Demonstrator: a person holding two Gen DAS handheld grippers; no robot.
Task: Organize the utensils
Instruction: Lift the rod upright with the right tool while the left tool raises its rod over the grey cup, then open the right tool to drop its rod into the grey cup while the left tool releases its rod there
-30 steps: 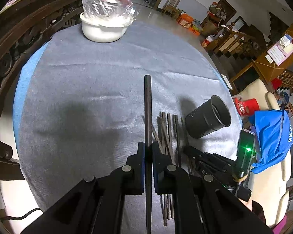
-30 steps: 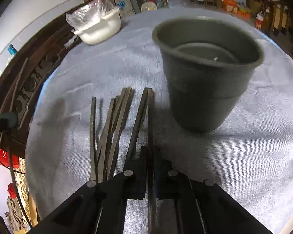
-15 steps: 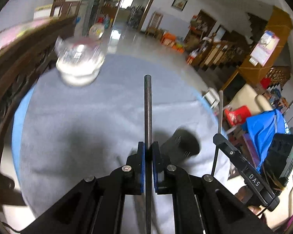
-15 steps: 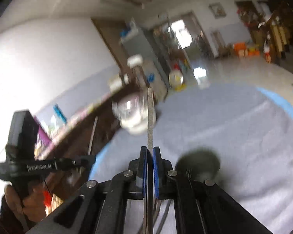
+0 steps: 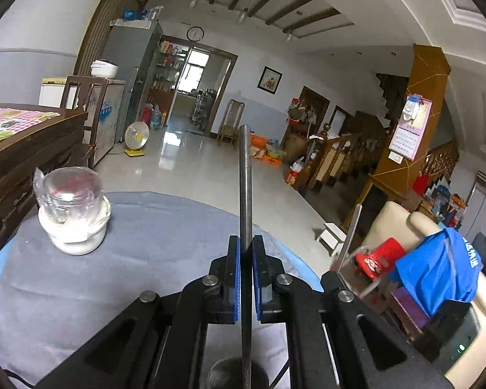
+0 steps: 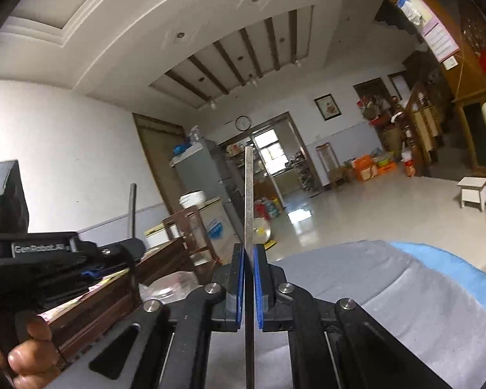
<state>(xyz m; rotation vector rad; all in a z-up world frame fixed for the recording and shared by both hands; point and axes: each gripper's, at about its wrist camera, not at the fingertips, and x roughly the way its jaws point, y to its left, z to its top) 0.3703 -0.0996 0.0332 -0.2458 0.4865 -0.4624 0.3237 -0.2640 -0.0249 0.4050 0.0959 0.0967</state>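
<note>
My left gripper is shut on a dark round chopstick that points up and away over the table. Right below it, at the frame's bottom edge, shows the rim of the dark cup. My right gripper is shut on a flat grey chopstick, held about level above the table. In the left wrist view the right gripper appears at the right with its chopstick. In the right wrist view the left gripper, a hand and its chopstick are at the left.
A white bowl under plastic wrap stands at the far left of the grey-clothed round table. A dark wooden bench runs along the table's left side. Beyond the table's far edge lie open tiled floor and a blue-draped chair.
Both grippers have lifted off the table and tilted upward, each carrying a chopstick. The pile of chopsticks has left both views; the cup shows only at the left view's bottom edge.
</note>
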